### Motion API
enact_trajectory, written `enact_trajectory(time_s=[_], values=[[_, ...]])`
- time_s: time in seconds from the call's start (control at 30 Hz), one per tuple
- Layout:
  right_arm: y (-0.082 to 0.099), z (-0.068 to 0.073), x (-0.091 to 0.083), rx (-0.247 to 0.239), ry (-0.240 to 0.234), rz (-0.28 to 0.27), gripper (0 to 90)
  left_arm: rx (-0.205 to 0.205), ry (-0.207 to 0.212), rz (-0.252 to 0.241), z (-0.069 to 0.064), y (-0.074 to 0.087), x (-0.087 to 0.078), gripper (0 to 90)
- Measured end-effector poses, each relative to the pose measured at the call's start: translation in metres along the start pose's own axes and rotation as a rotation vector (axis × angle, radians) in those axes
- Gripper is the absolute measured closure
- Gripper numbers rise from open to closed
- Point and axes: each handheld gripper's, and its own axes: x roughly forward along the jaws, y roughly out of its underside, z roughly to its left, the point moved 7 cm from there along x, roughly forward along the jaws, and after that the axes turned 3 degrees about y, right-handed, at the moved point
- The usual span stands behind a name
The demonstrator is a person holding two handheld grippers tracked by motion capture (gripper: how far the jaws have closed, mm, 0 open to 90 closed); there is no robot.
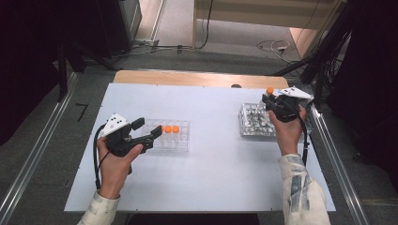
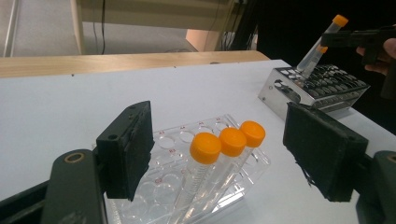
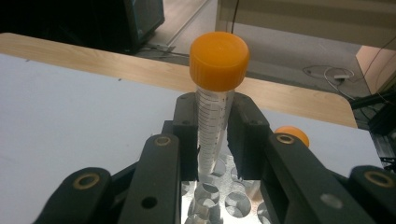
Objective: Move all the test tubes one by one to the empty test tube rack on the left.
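Right gripper view: right gripper (image 3: 212, 140) is clamping an orange-capped tube (image 3: 215, 93), lifting it above the metal rack (image 3: 219, 205); left gripper (image 2: 224, 154) is waiting wide beside the clear rack (image 2: 187, 186). Next, likely carrying the tube across, keeping it upright

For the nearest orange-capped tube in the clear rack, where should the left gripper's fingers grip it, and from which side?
Probably on the bare shaft just under the orange cap of the nearest tube, coming from the open near side where the left gripper already straddles it. The tubes lean toward that gripper, its neighbours crowd it on the far side, and the clear rack hides its lower part.
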Motion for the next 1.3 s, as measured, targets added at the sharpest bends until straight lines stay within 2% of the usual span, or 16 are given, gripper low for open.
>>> enact_trajectory(time_s=[0.1, 0.23, 0.63, 1.07, 1.3], values=[[-0.004, 0.003, -0.01, -0.002, -0.011, -0.017, 72.1, 0.0, -0.002, 0.0, 0.0, 0.0, -0.001, 24.1], [-0.005, 0.013, -0.022, -0.011, -0.054, -0.031, 72.1, 0.002, -0.001, 0.0, -0.001, -0.001, -0.001, 24.1], [0.005, 0.063, -0.049, -0.07, -0.215, -0.04, 72.1, 0.008, 0.005, 0.001, -0.005, -0.001, -0.001, 24.1], [0.023, 0.11, -0.059, -0.119, -0.354, -0.016, 72.1, 0.016, 0.016, 0.003, -0.009, -0.001, -0.001, 24.3], [0.031, 0.131, -0.064, -0.155, -0.402, -0.004, 72.1, 0.02, 0.022, 0.003, -0.012, -0.001, -0.002, 24.6]])
